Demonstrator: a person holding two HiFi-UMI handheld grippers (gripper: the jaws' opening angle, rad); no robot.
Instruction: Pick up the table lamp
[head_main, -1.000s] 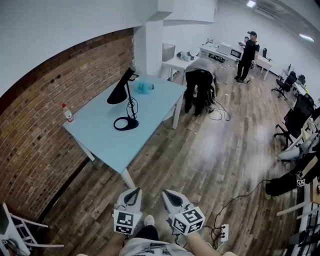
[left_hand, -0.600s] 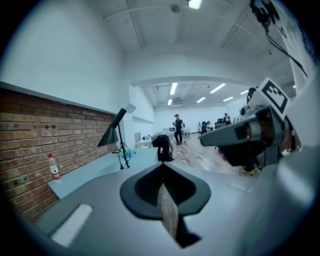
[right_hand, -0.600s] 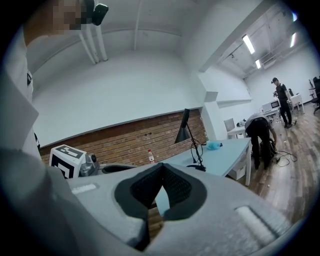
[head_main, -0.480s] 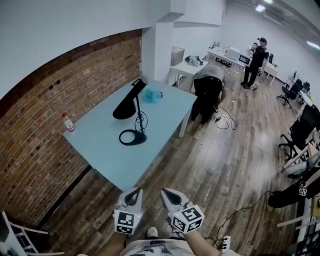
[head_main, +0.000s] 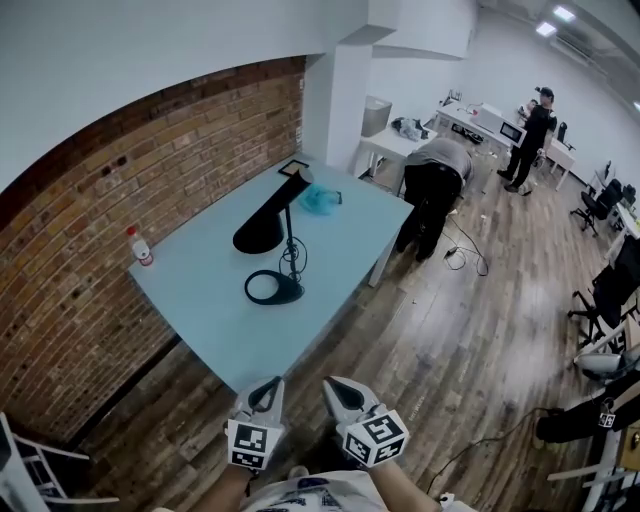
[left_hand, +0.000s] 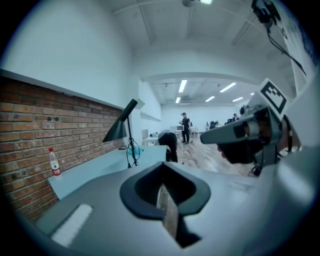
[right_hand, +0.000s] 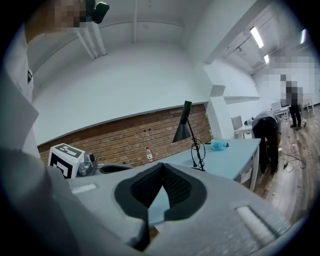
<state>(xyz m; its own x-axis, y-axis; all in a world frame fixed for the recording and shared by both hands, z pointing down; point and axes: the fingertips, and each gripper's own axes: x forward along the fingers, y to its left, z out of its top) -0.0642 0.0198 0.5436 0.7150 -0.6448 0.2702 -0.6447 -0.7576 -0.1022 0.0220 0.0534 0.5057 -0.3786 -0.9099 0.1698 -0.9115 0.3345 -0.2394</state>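
The black table lamp (head_main: 272, 240) stands on a light blue table (head_main: 215, 320), with a ring base, a thin stem, a tilted cone shade and a coiled cord. Both grippers are held low in front of me, short of the table's near corner and well away from the lamp. My left gripper (head_main: 264, 392) and right gripper (head_main: 341, 392) are shut with nothing between the jaws. The left gripper view has the lamp (left_hand: 125, 131) far off beyond its gripper (left_hand: 165, 170). In the right gripper view the lamp (right_hand: 189, 131) rises behind the gripper (right_hand: 161, 170).
A red-capped bottle (head_main: 141, 246) stands at the table's left edge by the brick wall. A teal bundle (head_main: 320, 199) lies at the far end. A person bends over (head_main: 437, 178) just beyond the table; another stands (head_main: 535, 125) farther back. A white chair (head_main: 25, 470) is at lower left.
The table and lamp have drawn closer and lower in the head view as I step toward them. Both grippers stay shut in the same spot.
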